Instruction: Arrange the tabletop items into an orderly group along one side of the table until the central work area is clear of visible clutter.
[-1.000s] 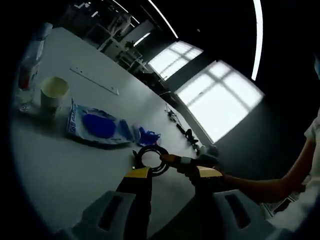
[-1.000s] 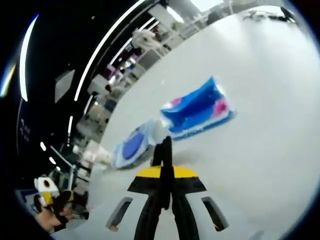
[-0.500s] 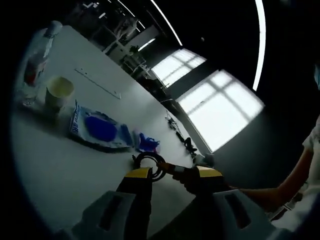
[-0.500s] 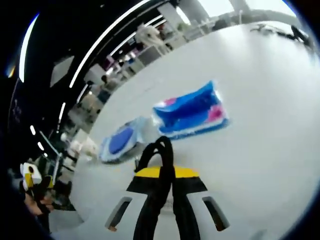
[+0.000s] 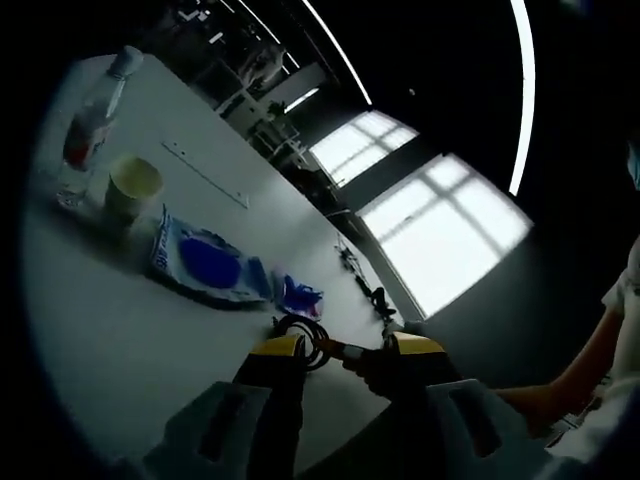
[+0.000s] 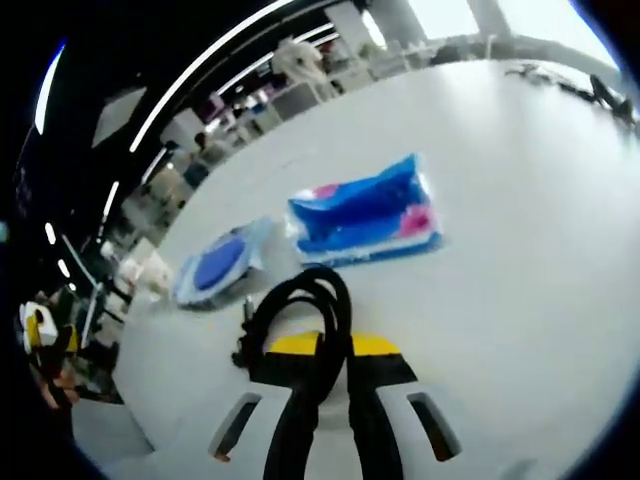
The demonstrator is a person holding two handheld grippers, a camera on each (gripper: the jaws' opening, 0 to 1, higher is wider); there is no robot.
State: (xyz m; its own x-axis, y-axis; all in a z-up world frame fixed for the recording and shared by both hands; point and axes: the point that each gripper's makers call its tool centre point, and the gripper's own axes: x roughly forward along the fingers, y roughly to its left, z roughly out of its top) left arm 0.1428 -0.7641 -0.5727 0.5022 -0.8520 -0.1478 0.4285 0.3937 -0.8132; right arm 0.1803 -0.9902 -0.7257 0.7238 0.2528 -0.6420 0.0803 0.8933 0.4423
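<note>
The room is dim, with long ceiling lights and bright windows at the far end, and the work goes on over a wide white table (image 6: pixel 540 230). In the right gripper view the right gripper (image 6: pixel 325 345) has its jaws pressed together on a coil of black cable (image 6: pixel 300 300), which loops up and to the left from the tips. Beyond the jaws lies a blue and pink plastic pack (image 6: pixel 365 215), and to the left of it a flat blue and white pouch (image 6: pixel 215 268).

In the left gripper view the left gripper (image 5: pixel 340 350) has its jaws apart with nothing between them. The same cable coil (image 5: pixel 300 328) sits just ahead of its tips, held there by the other gripper. Further ahead and to the left are the pouch (image 5: pixel 205 265), a paper cup (image 5: pixel 133 187) and a clear bottle (image 5: pixel 88 125).

I judge that the cable is light and limp, so the loops can sag and open. A hold across several strands together looks safest. The packs seem soft and slippery; an edge seam looks like the best place to grip.
</note>
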